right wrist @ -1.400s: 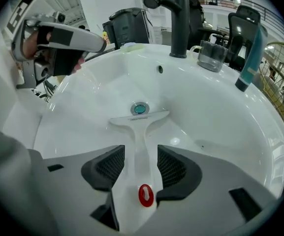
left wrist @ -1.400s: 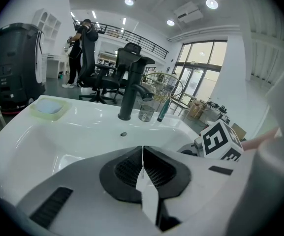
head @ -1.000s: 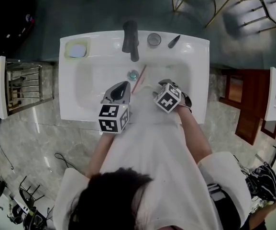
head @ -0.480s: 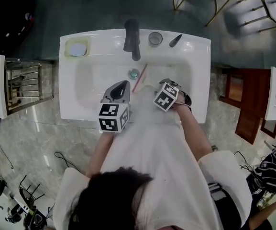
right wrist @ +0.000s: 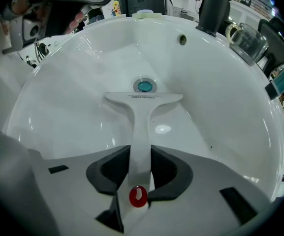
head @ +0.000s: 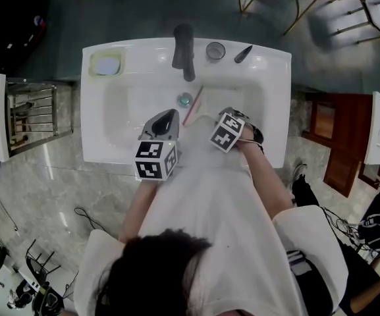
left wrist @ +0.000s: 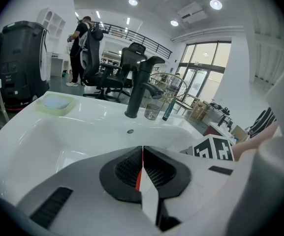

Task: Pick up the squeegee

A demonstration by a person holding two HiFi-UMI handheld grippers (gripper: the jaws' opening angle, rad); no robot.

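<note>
1. While the left gripper (left wrist: pixel 142 156) hangs over the near rim of the white sink (head: pixel 269 110) with its jaws clenched together, the right gripper (right wrist: pixel 141 163), just to its right, points steeply down into the basin.
2. Its jaws have just been closing and now grasp the squeegee (right wrist: pixel 141 127) by its white handle, a pad pressed on either side.
3. The squeegee sits low in the basin, right of centre, with its wide head just on the near side of the teal drain (right wrist: pixel 144 86).
4. On the far rim a dark faucet (head: pixel 184 54) reaches out over the basin toward the drain.
5. Right of the faucet stand a glass (head: pixel 215 51) and a slim dark object (head: pixel 243 54); a soap dish (head: pixel 106 64) sits at the far left corner.
6. The two grippers are close side by side but apart.
</note>
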